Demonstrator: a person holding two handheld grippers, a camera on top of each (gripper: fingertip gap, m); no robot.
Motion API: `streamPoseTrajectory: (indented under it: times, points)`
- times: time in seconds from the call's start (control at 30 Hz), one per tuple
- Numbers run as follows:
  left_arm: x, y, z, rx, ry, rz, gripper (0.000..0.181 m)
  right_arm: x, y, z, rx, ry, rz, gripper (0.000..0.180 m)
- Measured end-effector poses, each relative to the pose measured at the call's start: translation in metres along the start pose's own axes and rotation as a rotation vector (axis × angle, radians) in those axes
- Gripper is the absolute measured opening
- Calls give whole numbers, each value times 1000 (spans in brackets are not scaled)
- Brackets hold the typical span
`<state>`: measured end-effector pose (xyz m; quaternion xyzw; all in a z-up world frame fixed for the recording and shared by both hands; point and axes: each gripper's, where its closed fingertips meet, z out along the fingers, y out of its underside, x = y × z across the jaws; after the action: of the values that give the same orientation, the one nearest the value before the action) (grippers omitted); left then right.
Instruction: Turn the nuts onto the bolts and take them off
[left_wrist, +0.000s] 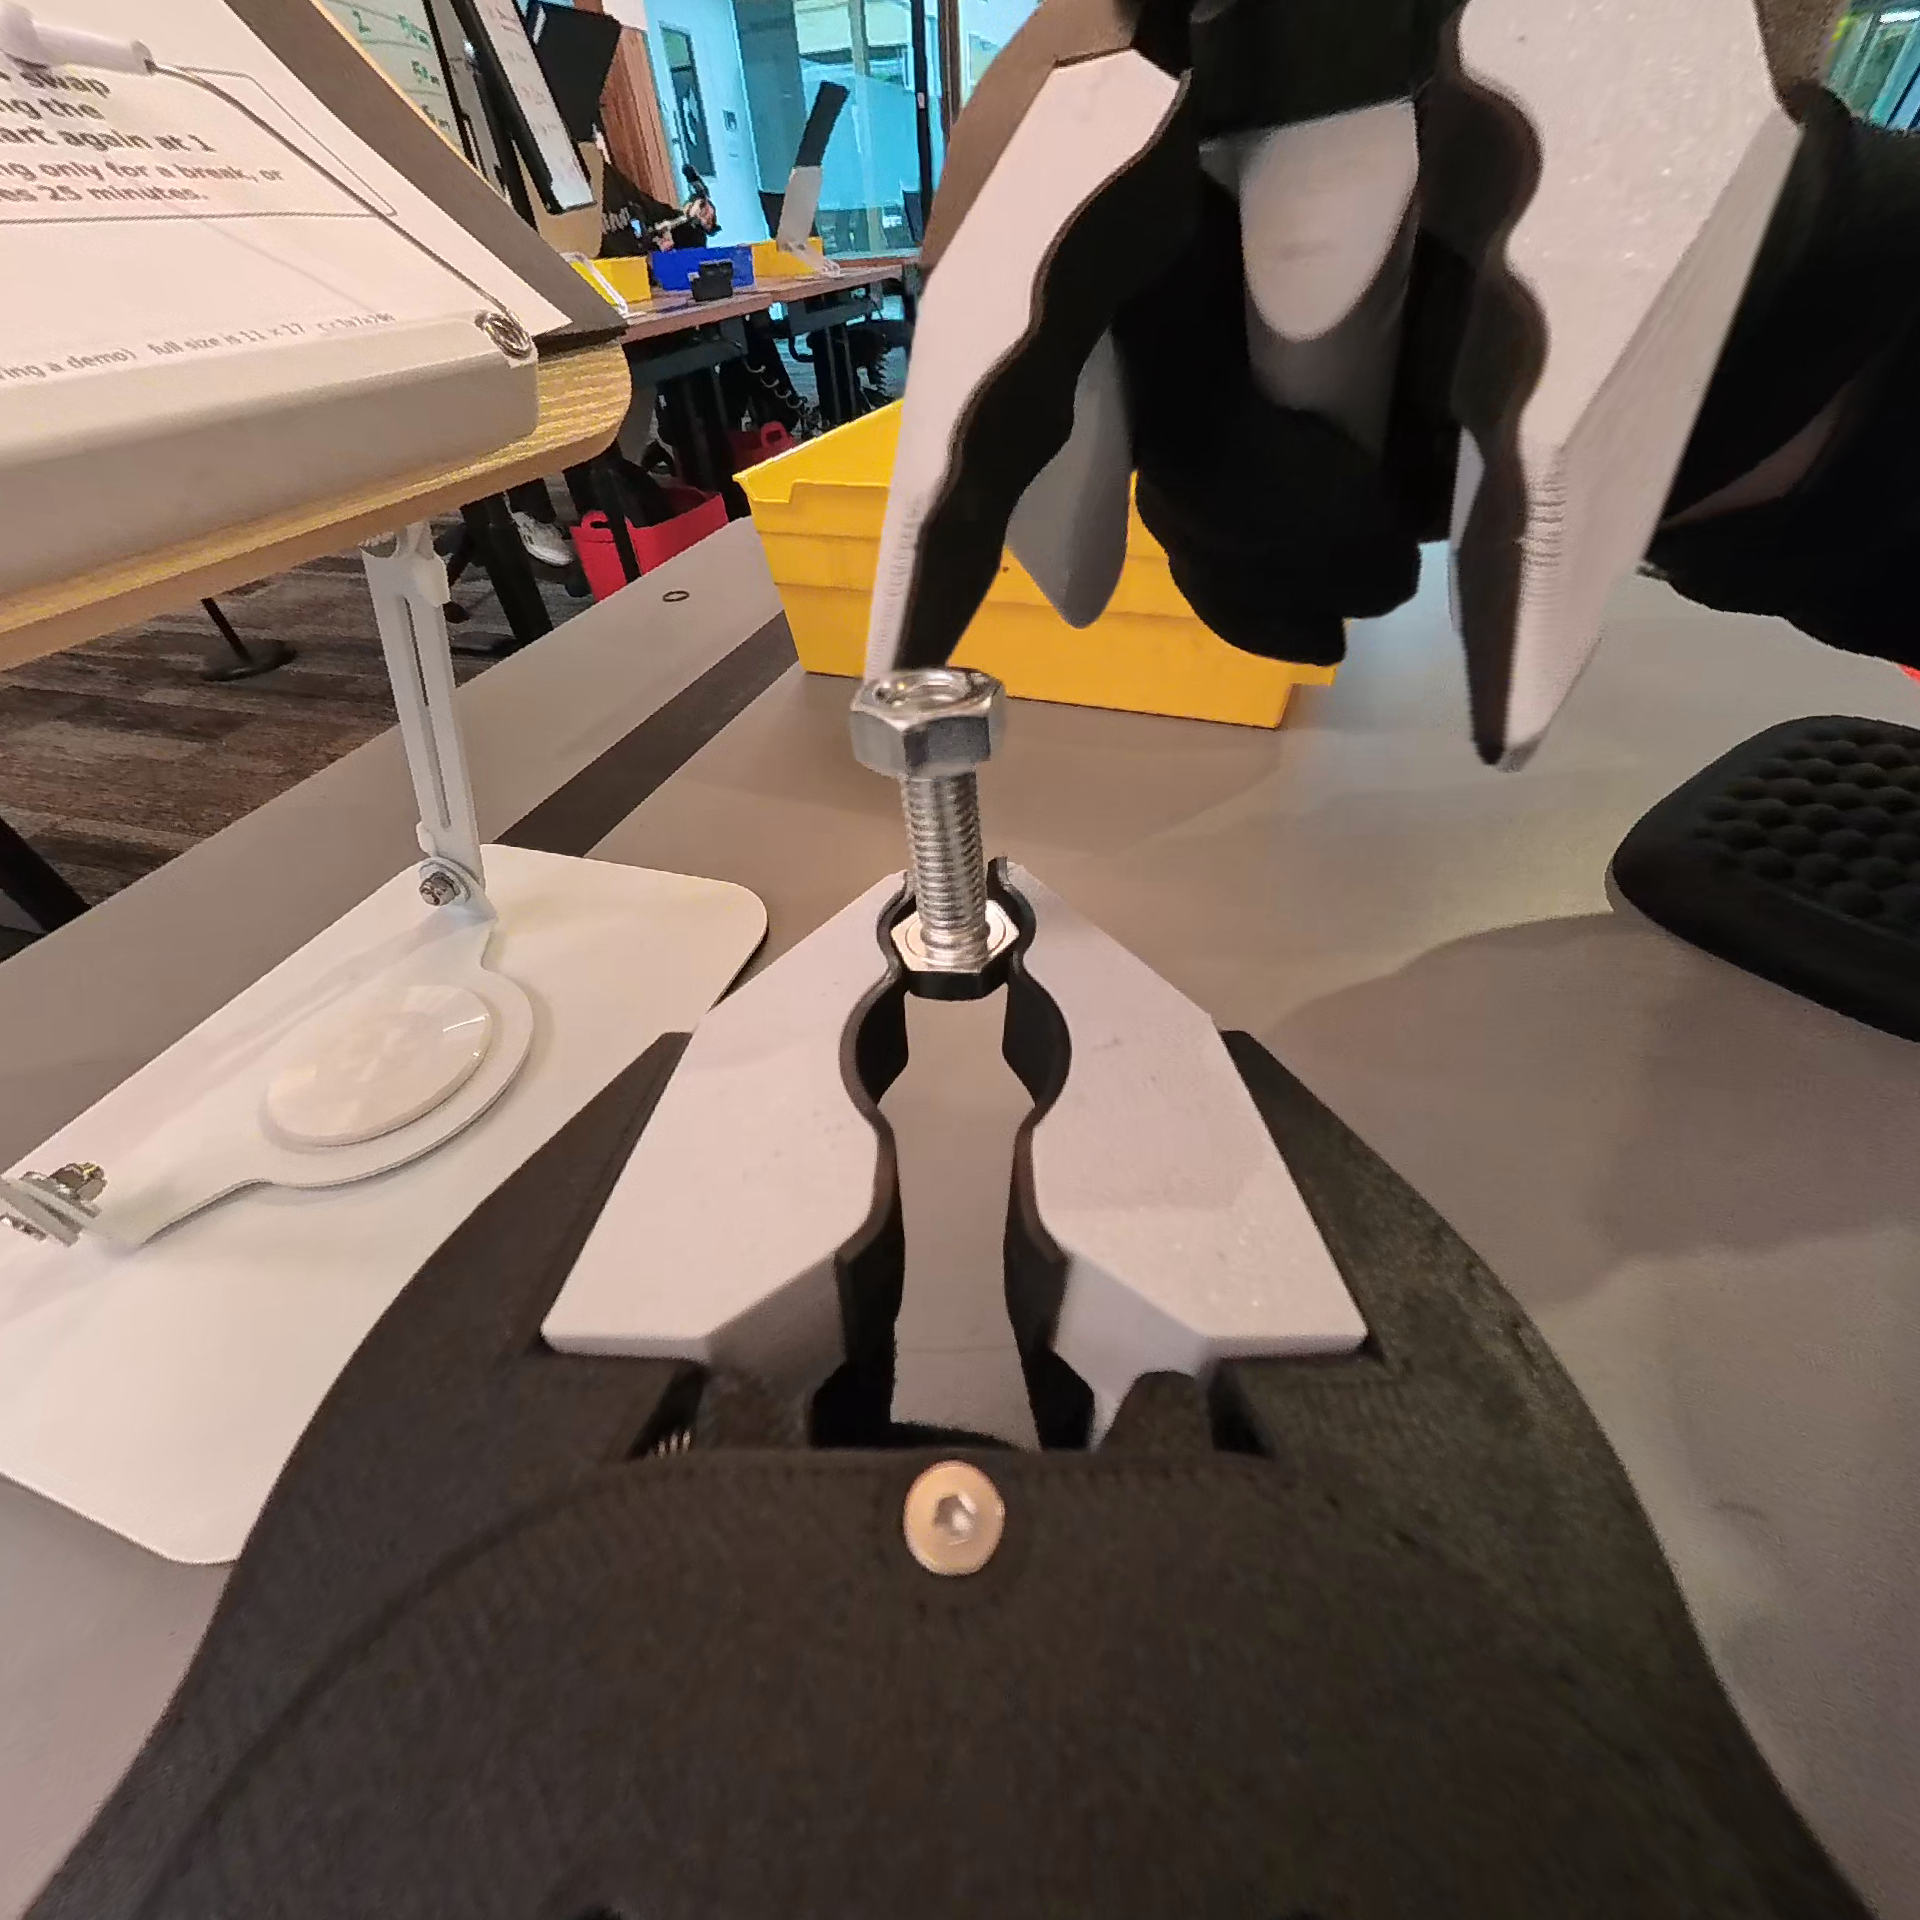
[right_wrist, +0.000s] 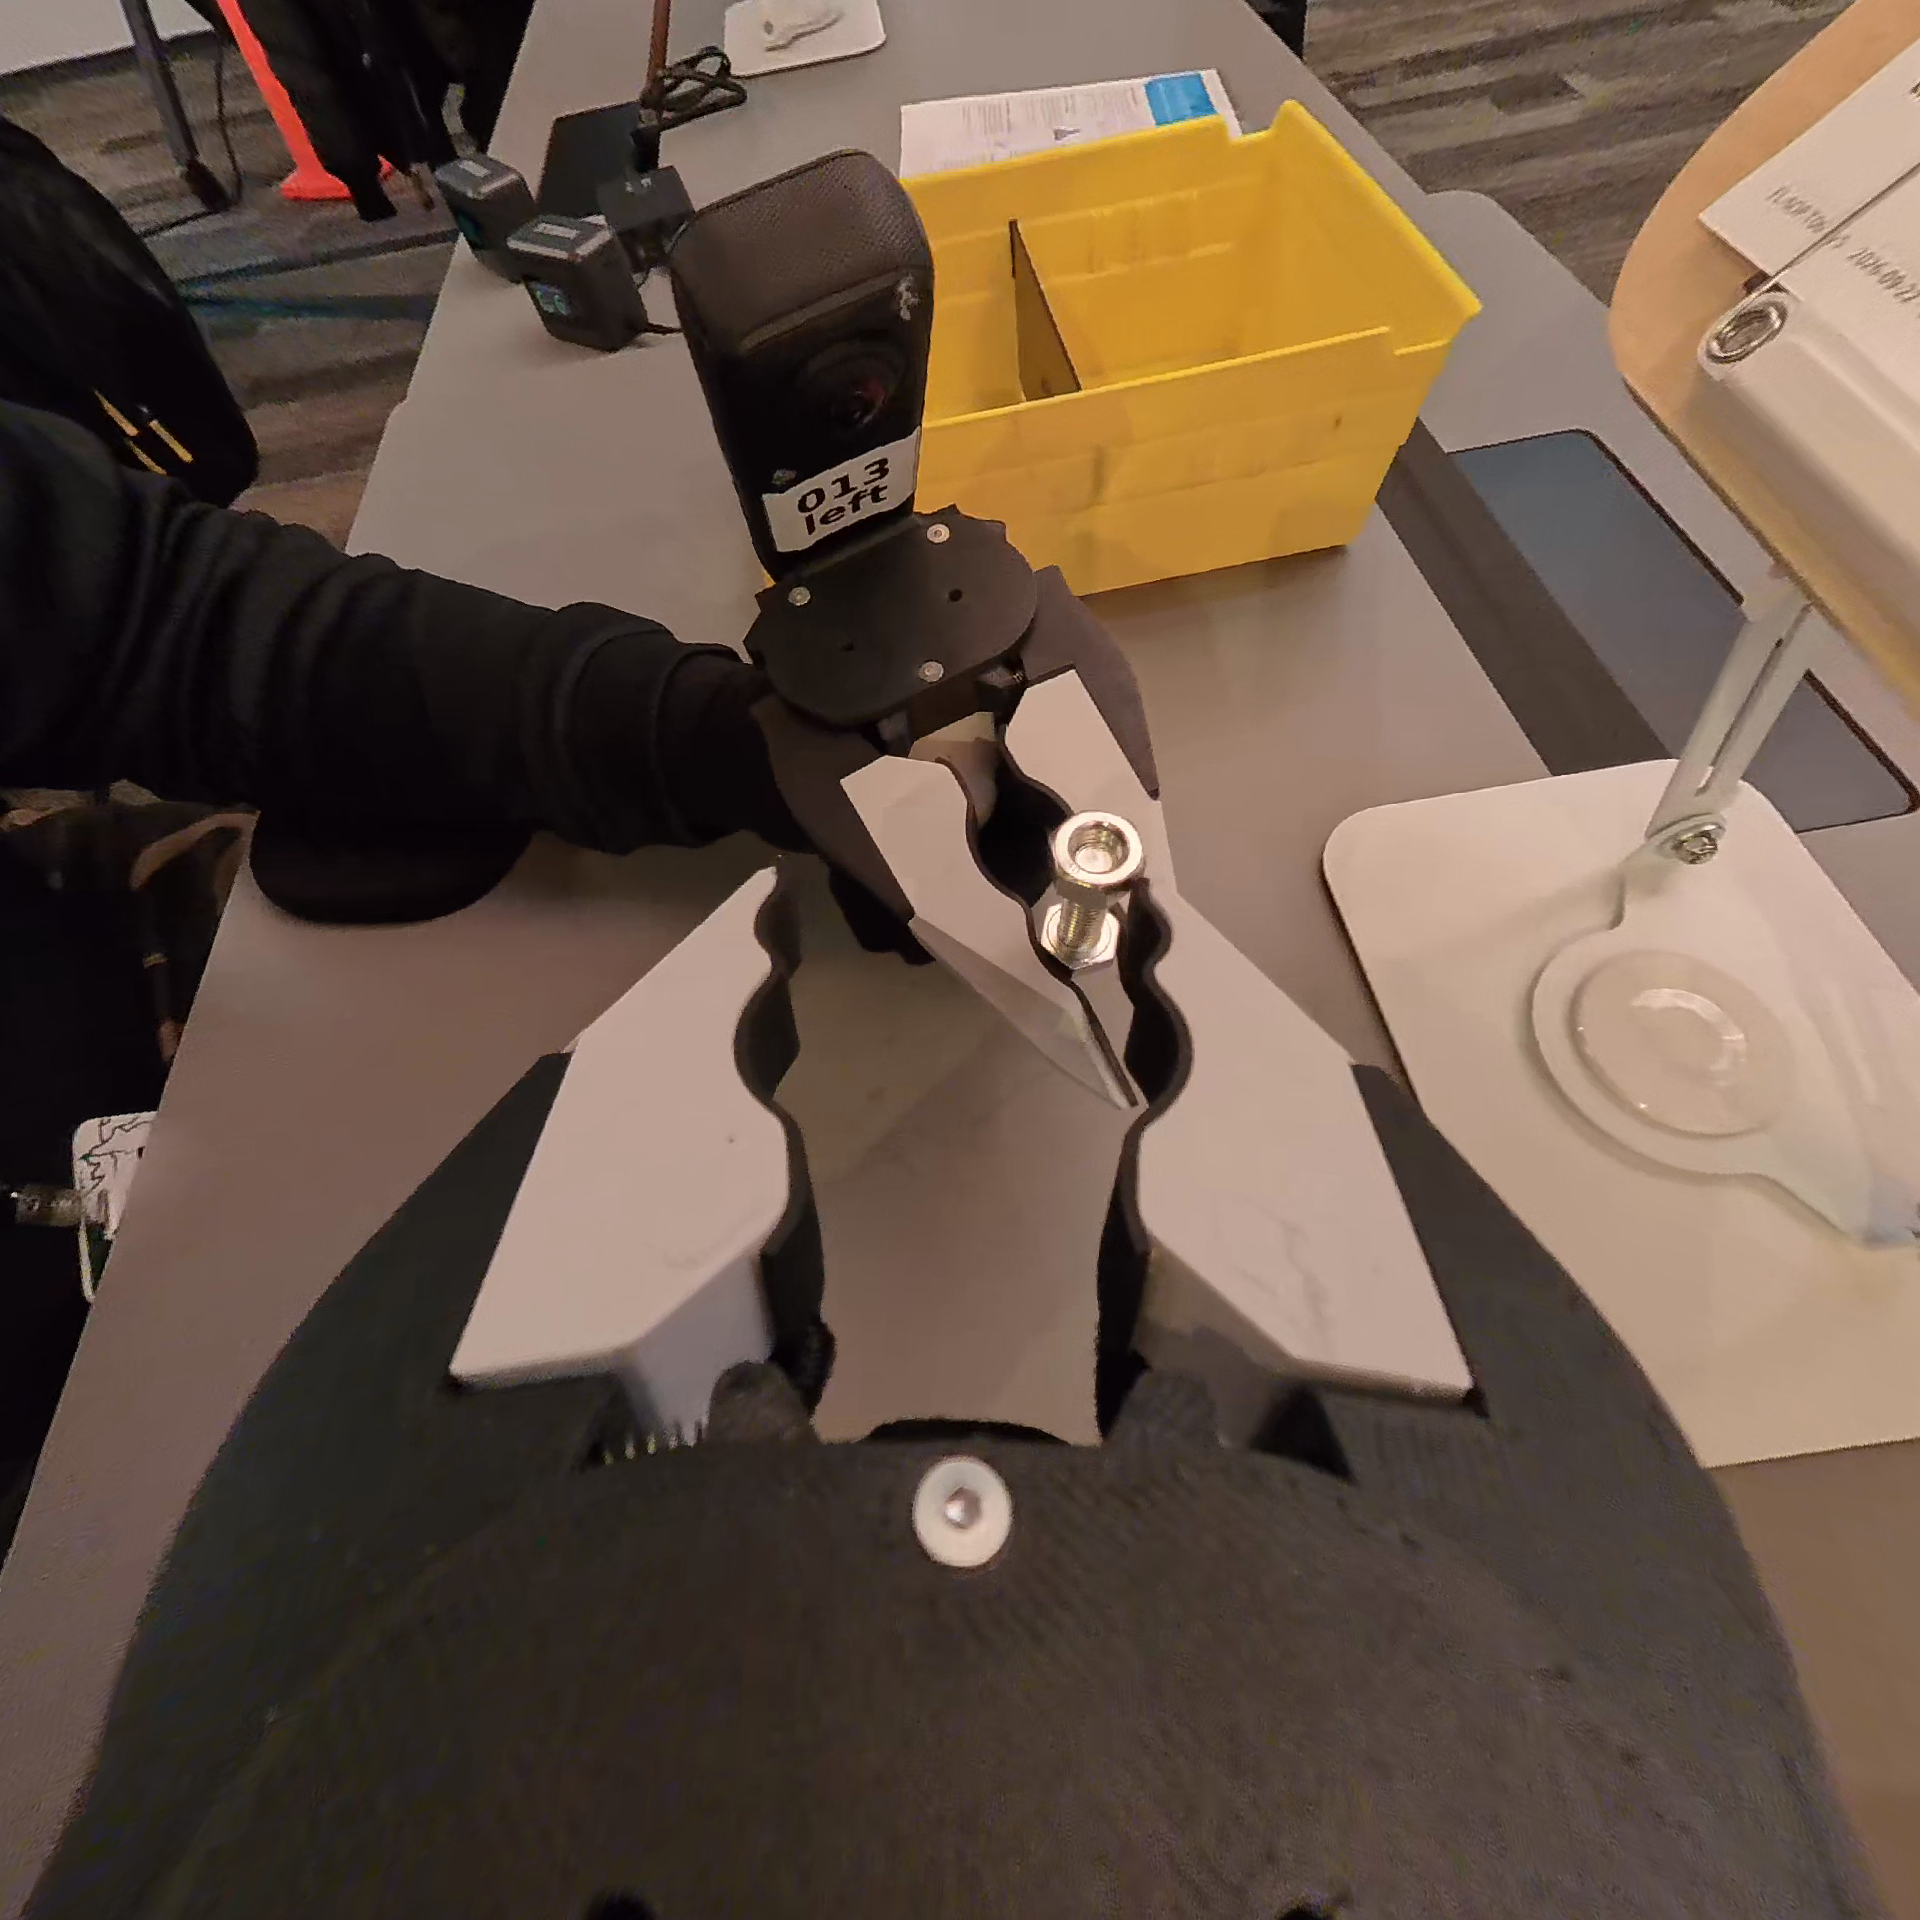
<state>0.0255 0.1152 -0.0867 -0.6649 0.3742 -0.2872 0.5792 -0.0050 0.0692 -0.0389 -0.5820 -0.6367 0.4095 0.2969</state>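
The bolt (left_wrist: 943, 831) stands upright, threads up, above the grey table (left_wrist: 1299, 935), and it is the marker for everything else here. At its very top sits a hex nut (left_wrist: 928, 717), barely on the thread. At its foot, the hexagonal head (left_wrist: 951, 951) is pinched tight between the tips of the left gripper (left_wrist: 951, 935), whose white fingers (left_wrist: 790, 1132) are closed in on it, so that gripper is clamped on the bolt. Above the bolt hangs the right gripper (left_wrist: 1195, 717), jaws spread wide apart; one black-lined fingertip (left_wrist: 914, 623) comes down right beside the nut's rim, though contact cannot be told from either view, and the other finger is well off to the side. From the right wrist view, the nut (right_wrist: 1096, 847) lies in the gap between those parted fingers. Behind the bolt is a yellow bin (right_wrist: 1195, 343), with a divider inside. Left of the bolt in the left wrist view, a white stand base (left_wrist: 582, 935) rests on the table. A black sleeve (right_wrist: 364, 686) reaches in behind the left gripper.
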Motion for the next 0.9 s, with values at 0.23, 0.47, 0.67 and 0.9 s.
streamPoseTrajectory:
  times: [0.23,0.47,0.67,0.9]
  points:
    - [-1,0,0,1,-1,-2,11,-4,10,-5,-46,-3,14,44]
    - [1,0,1,-2,4,2,11,5,-2,0,18,30,21,65]
    - [0,1,0,-1,1,0,11,-5,1,-1,1,-8,8,50]
    - [0,0,1,0,3,-1,11,4,3,-5,-4,40,14,51]
